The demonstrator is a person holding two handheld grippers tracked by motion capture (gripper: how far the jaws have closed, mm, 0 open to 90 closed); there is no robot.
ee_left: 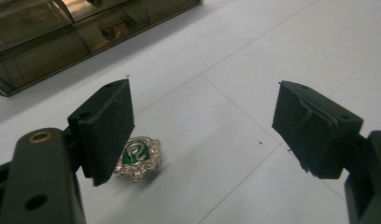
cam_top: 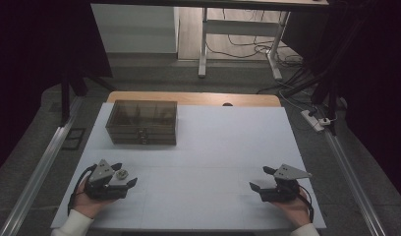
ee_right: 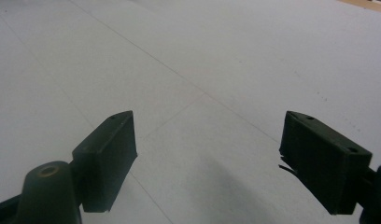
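Observation:
A small silver brooch with a green centre [ee_left: 136,158] lies on the white table sheet, between the jaws of my left gripper [ee_left: 202,126] and close to its left pad; the pads do not touch it. From above, the brooch [cam_top: 121,173] sits at the tips of the left gripper [cam_top: 125,174], which rests open at the table's front left. At the front right, my right gripper [cam_top: 262,178] stands open over bare sheet, with nothing between its jaws [ee_right: 207,158].
A smoky translucent drawer box [cam_top: 142,122] stands at the back left of the white sheet [cam_top: 213,147]; its drawer knobs [ee_left: 115,29] face the left gripper. Beyond the table are a desk frame, cables and a power strip [cam_top: 314,119].

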